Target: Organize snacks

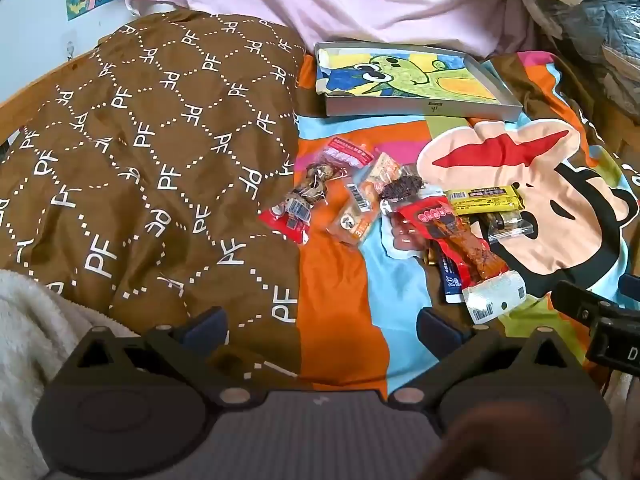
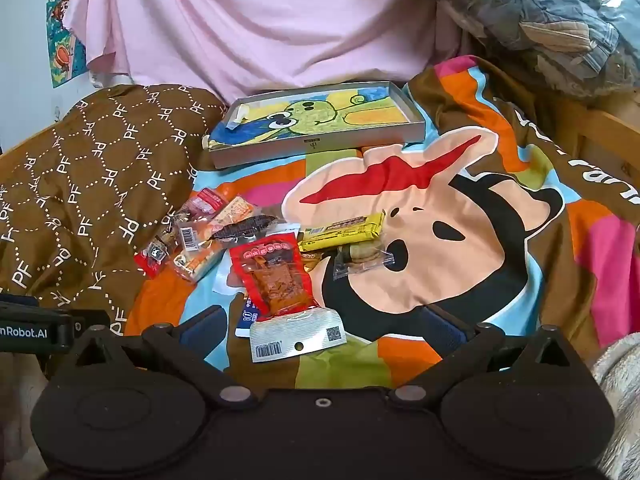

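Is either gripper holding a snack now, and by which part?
Nothing is held. The left gripper and right gripper are open and empty; the snacks lie on the bed.

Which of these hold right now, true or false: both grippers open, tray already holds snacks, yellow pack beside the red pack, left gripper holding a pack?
1. Both grippers are open. True: the left gripper and right gripper each show spread fingers.
2. The tray holds snacks. False: only its cartoon lining shows; the snacks lie on the blanket.
3. The yellow pack lies beside the red pack. True.
4. The left gripper holds a pack. False: nothing sits between its fingers.
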